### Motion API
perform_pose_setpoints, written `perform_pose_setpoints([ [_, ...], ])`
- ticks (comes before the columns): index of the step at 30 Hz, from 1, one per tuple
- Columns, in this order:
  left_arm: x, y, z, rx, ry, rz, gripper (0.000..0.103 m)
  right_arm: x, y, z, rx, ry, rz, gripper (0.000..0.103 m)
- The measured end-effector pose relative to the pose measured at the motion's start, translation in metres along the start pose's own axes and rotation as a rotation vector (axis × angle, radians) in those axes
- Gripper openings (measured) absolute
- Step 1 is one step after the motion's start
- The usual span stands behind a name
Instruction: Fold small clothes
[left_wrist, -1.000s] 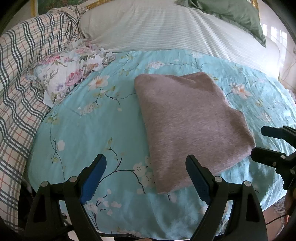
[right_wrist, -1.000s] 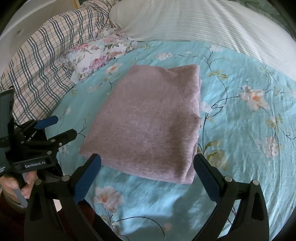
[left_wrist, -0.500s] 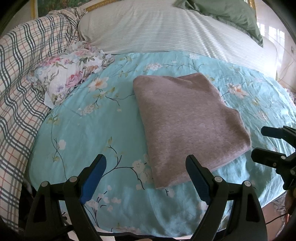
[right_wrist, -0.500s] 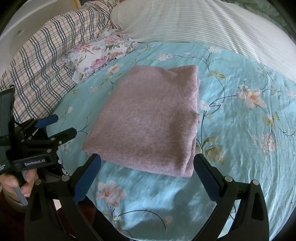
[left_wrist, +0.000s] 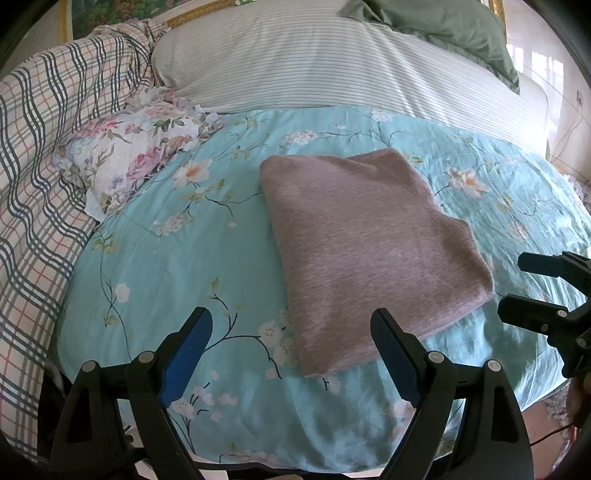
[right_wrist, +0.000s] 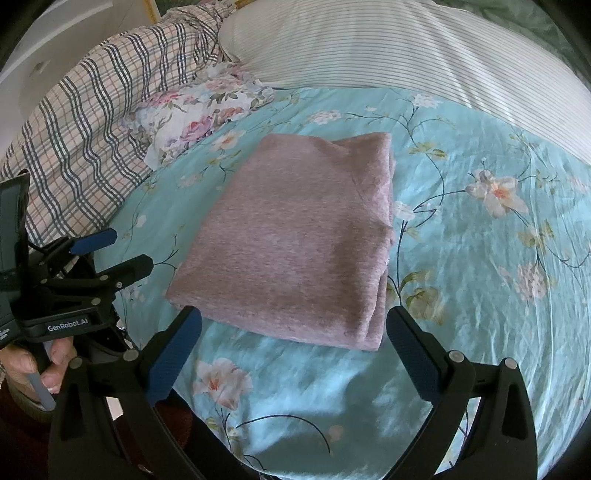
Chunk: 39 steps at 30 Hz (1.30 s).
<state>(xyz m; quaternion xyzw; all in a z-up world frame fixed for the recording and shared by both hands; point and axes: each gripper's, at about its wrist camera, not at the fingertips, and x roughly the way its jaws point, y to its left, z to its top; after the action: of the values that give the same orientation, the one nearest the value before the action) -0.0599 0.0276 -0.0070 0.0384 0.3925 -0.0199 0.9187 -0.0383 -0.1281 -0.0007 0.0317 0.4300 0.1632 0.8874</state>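
Garment (left_wrist: 369, 251) mauve knit, folded rectangle, on smooth floral sheet (left_wrist: 177, 266)

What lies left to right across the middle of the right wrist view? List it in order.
Left gripper → plaid blanket → floral pillow → folded mauve garment → bare stretch of the turquoise floral sheet.

Only one text is readable: "GenRobot.AI", in white letters on the black body of the left gripper (right_wrist: 110, 253), seen in the right wrist view. Below it some small white letters are too small to read.
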Motion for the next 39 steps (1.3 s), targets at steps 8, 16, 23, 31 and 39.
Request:
perform_pose_setpoints([
  [8,0.001,0.000,0.001,0.002,0.000,-0.002,0.088,-0.003,-0.002,0.000,0.018,-0.017,-0.004,0.100],
  [16,0.002,0.000,0.002,0.004,0.000,-0.007,0.088,-0.002,-0.001,-0.001,0.023,-0.017,-0.006,0.100],
  [23,0.004,0.000,0.004,0.001,0.001,-0.013,0.088,-0.002,0.000,0.000,0.023,-0.018,-0.007,0.100],
  [31,0.007,0.004,0.007,0.003,0.003,-0.022,0.088,0.001,0.001,0.001,0.031,-0.023,-0.013,0.100],
  [39,0.011,0.002,0.011,0.013,0.003,-0.018,0.088,0.001,-0.003,0.005,0.039,-0.030,-0.017,0.100],
])
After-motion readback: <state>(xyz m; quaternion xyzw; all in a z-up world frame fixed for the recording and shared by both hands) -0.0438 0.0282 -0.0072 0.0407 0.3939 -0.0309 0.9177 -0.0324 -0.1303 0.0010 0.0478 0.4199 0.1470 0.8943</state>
